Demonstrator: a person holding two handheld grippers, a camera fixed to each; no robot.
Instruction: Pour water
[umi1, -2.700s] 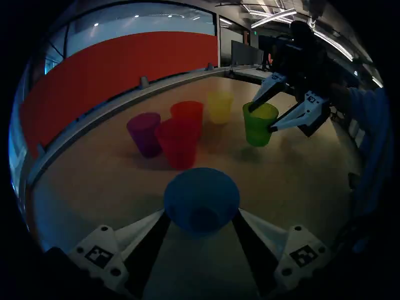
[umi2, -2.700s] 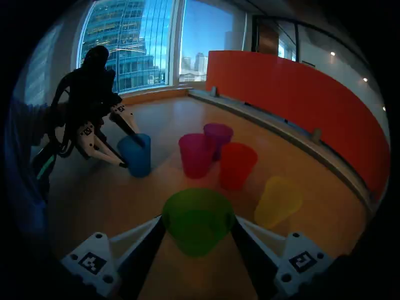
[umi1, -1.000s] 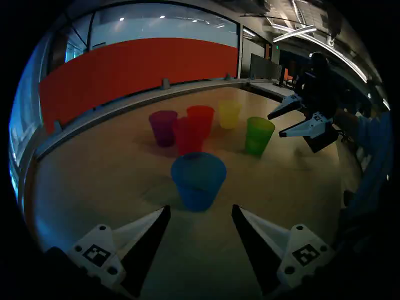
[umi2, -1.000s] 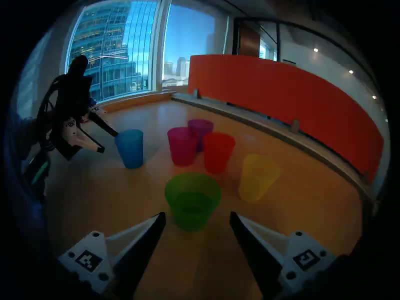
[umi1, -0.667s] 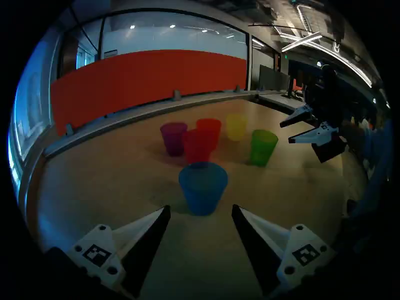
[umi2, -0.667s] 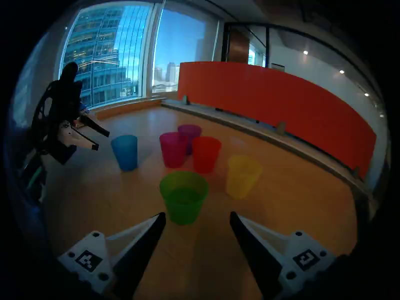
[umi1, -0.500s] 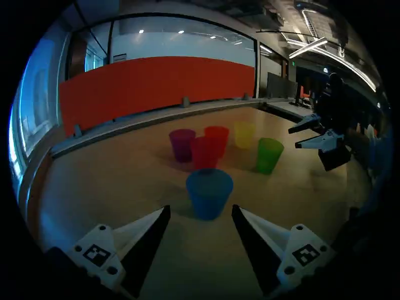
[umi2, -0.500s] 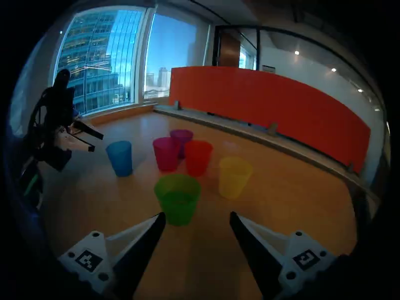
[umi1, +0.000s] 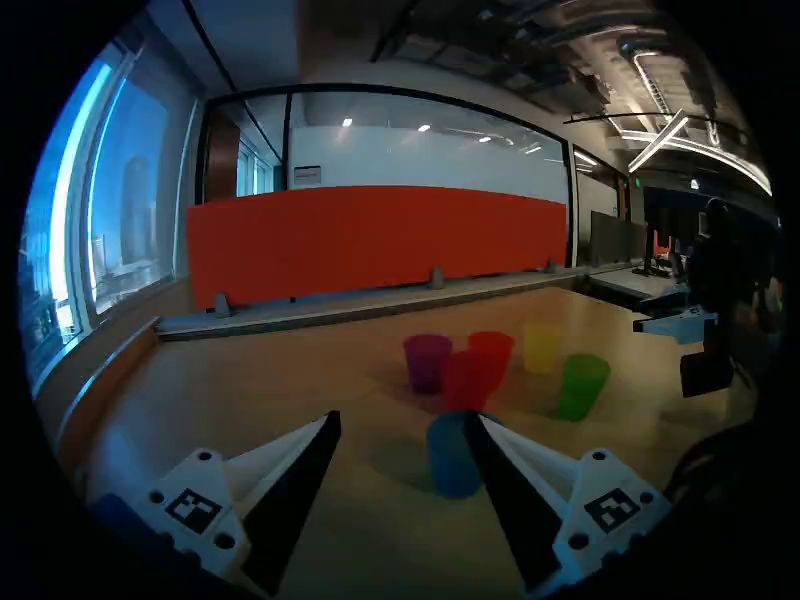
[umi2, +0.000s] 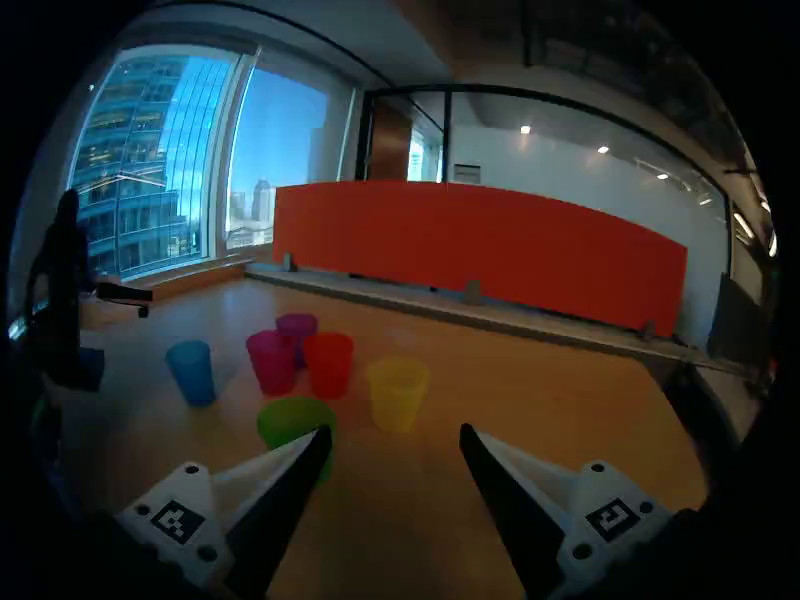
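Six plastic cups stand upright on the wooden table (umi1: 250, 400). In the left gripper view my left gripper (umi1: 400, 420) is open and empty, and the blue cup (umi1: 450, 455) stands just beyond its right finger. Past it are the purple cup (umi1: 427, 362), pink cup (umi1: 464, 380), red cup (umi1: 491, 350), yellow cup (umi1: 543, 347) and green cup (umi1: 582, 386). In the right gripper view my right gripper (umi2: 395, 435) is open and empty, with the green cup (umi2: 290, 420) by its left finger. The blue cup (umi2: 191, 371) stands far left. Whether the cups hold water cannot be made out.
A long orange panel (umi2: 470, 250) runs along the table's far edge. The other gripper (umi1: 690, 325) hovers at the right above the table, and the left one (umi2: 115, 293) shows dark at the far left. Tall windows (umi2: 160, 190) lie beyond.
Both grippers were shut on the blue and green cups, then let go. They have since drawn back and tilted up, so the cups look smaller and lower in view.
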